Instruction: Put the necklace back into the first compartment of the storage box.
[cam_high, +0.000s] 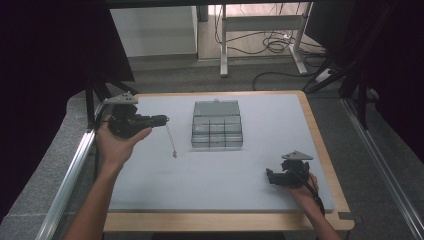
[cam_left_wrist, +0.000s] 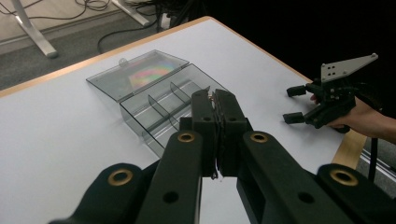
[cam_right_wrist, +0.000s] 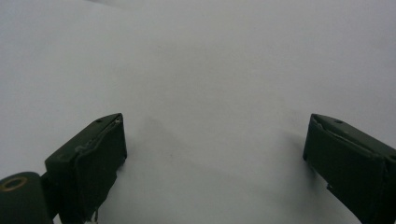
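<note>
High view: a grey desk (cam_high: 220, 170) with a wooden rim. At about 10 o'clock from its middle, the left gripper (cam_high: 159, 119) is held above the surface, its jaws clamped together on the top end of a thin chain (cam_high: 171, 139). The chain hangs down and slightly right, its small weighted tip near the desk. Just beyond the middle, toward 12 o'clock, stands a clear compartment box (cam_high: 217, 131), its lid lying open flat behind it. At about 4 o'clock, the right gripper (cam_high: 272, 176) rests low near the desk's front right, well apart from the box.

Left gripper view: the jaws press together with a sliver of the chain (cam_left_wrist: 214, 99) pinched between them. The box (cam_left_wrist: 161, 105) sits past them at 11 o'clock, dividers visible. The right gripper (cam_left_wrist: 295, 103) is at 3 o'clock, jaws apart.

Right gripper view: the right gripper (cam_right_wrist: 215, 149) has its jaws wide apart over bare desk (cam_right_wrist: 210, 70), holding nothing.
</note>
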